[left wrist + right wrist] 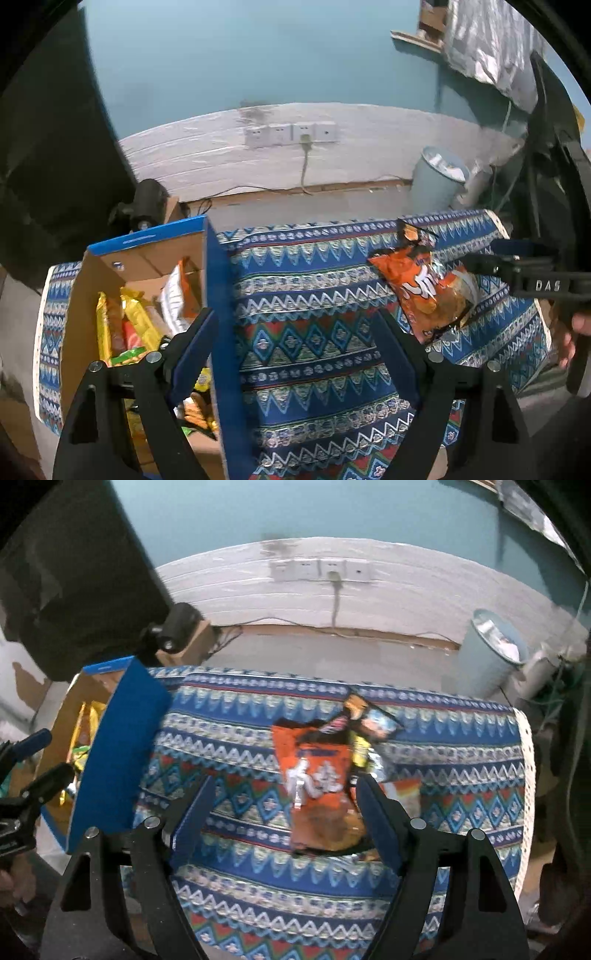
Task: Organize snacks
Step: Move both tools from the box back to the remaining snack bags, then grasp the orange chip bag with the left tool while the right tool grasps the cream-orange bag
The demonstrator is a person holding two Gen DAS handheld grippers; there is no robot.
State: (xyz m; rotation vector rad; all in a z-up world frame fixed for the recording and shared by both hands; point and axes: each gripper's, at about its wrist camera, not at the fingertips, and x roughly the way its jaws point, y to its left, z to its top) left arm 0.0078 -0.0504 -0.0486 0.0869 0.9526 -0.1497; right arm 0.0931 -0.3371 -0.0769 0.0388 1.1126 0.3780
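An orange chip bag [428, 291] lies on the patterned tablecloth [310, 332], with a smaller dark-and-orange packet [412, 234] behind it. In the right wrist view the orange bag [317, 786] lies just ahead of my open right gripper [284, 805], near its right finger, and the small packet [369, 716] lies beyond it. My right gripper also shows in the left wrist view [480, 258], at the bag's right edge. My left gripper [295, 339] is open and empty, straddling the blue wall of the cardboard box [218, 302]. The box [122, 753] holds several snack packets [129, 328].
A light blue waste bin [436, 181] stands on the floor beyond the table's far right corner. A wall socket strip [291, 133] with a cable sits on the white wall. A black camera-like device [147, 203] stands behind the box. A dark panel [74, 572] rises at the left.
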